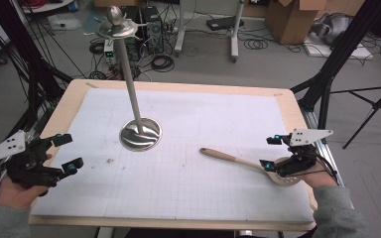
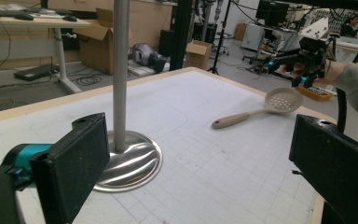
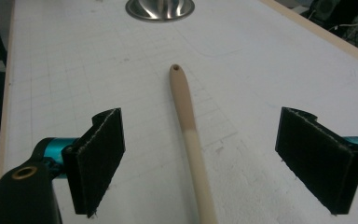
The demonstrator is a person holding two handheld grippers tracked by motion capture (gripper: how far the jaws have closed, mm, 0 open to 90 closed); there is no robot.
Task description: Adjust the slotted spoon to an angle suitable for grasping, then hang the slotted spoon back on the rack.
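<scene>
A slotted spoon [image 1: 238, 161] with a tan handle lies flat on the white gridded mat [image 1: 188, 114], its bowl toward the right edge. My right gripper [image 1: 269, 152] hovers over the bowl end. In the right gripper view my right gripper [image 3: 209, 158] is open, and the handle [image 3: 186, 112] runs away between the wide-apart pads, which do not touch it. A metal stand [image 1: 134, 99] with a round base and hooks on top rises at mid-left. My left gripper [image 1: 70, 152] is open at the mat's left edge. The left gripper [image 2: 200, 172] faces the stand's pole [image 2: 120, 70] and the spoon [image 2: 261, 109].
The mat covers a wooden table [image 1: 74, 94] whose rim shows all round. Black tripod legs [image 1: 337, 54] stand off the right corner and dark frame bars [image 1: 20, 59] at the left. Cables and cardboard boxes [image 1: 292, 17] lie on the floor behind.
</scene>
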